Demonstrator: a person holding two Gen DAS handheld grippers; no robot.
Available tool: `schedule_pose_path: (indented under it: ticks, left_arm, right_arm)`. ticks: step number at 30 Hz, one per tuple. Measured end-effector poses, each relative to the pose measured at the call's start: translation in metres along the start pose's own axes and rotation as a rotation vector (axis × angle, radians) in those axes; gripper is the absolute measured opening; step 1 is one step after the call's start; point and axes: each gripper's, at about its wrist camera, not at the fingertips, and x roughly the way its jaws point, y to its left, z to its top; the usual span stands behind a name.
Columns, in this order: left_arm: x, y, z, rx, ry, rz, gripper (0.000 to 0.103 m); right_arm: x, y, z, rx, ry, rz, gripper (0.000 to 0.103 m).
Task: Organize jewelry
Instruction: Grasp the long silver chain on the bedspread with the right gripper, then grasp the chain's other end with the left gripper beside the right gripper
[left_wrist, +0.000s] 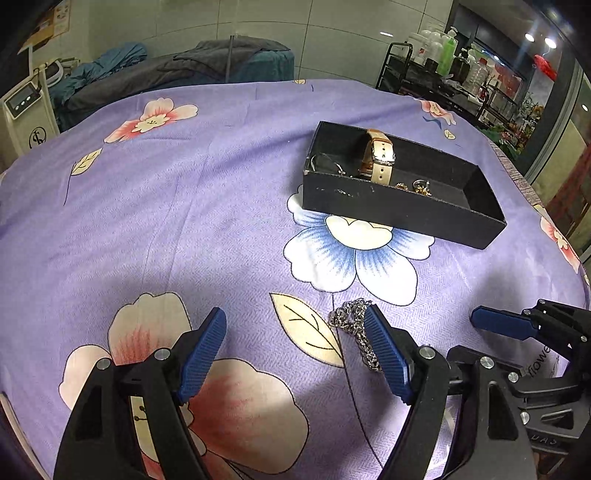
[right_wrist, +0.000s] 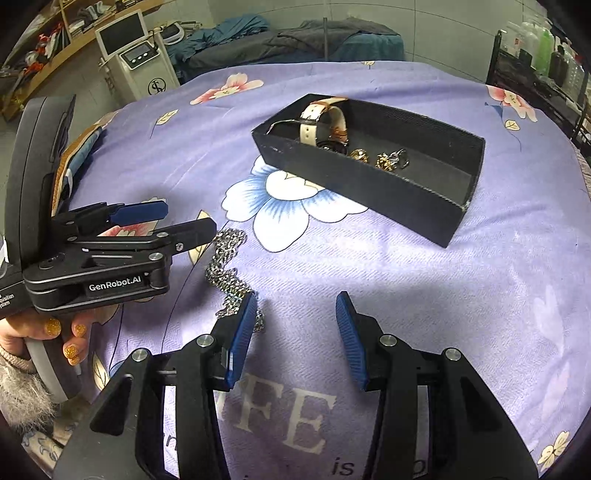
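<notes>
Hovering low over the floral-clothed surface (right_wrist: 480, 295), both tongs gape wide and empty: left tongs (left_wrist: 295, 350), right tongs (right_wrist: 297, 339). The silver chain (right_wrist: 229, 273) lies between them, touching the right tongs' left pad, just outside the left tongs' right pad, its long axis running away from both. Right looks nearer. Well beyond sits the black box (right_wrist: 406, 199) with the watch (right_wrist: 325, 122) and rings inside.
</notes>
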Motion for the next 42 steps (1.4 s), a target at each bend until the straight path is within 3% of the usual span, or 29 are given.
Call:
schedule_pose_path:
  ticks: [8, 13, 15, 16, 19, 21, 26, 37, 41, 42]
  left_arm:
    - [-0.002, 0.012, -0.007, -0.007, 0.013, 0.028, 0.08]
    - [-0.001, 0.018, -0.013, -0.01, 0.028, 0.041, 0.08]
    - [-0.001, 0.019, -0.016, -0.009, 0.035, 0.037, 0.08]
    - [-0.001, 0.019, -0.018, -0.006, 0.039, 0.033, 0.08]
    - [-0.003, 0.016, -0.023, 0.018, 0.04, 0.03, 0.08]
    - [-0.004, 0.012, -0.025, 0.038, 0.042, 0.026, 0.08]
    - [-0.01, -0.003, -0.027, 0.079, 0.038, -0.034, 0.081]
    - [-0.004, -0.068, -0.03, 0.215, 0.028, -0.167, 0.081]
    - [0.0, -0.088, -0.023, 0.233, 0.009, -0.197, 0.078]
    - [0.001, -0.091, -0.021, 0.224, 0.008, -0.209, 0.073]
  right_arm:
    - [0.01, 0.021, -0.003, -0.071, 0.019, 0.006, 0.046]
    - [0.016, 0.036, -0.005, -0.152, 0.009, -0.052, 0.047]
    - [0.016, 0.039, -0.008, -0.176, -0.003, -0.071, 0.041]
    - [0.016, 0.038, -0.008, -0.179, -0.008, -0.066, 0.032]
    - [0.013, 0.034, -0.008, -0.163, -0.005, -0.048, 0.017]
    - [0.011, 0.028, -0.008, -0.135, 0.005, -0.023, 0.014]
    - [-0.006, 0.006, -0.009, -0.023, 0.002, 0.033, 0.01]
    - [-0.058, -0.025, -0.001, 0.08, -0.086, 0.049, 0.008]
    - [-0.071, -0.028, 0.001, 0.11, -0.109, 0.088, 0.008]
    - [-0.074, -0.027, 0.002, 0.109, -0.115, 0.09, 0.008]
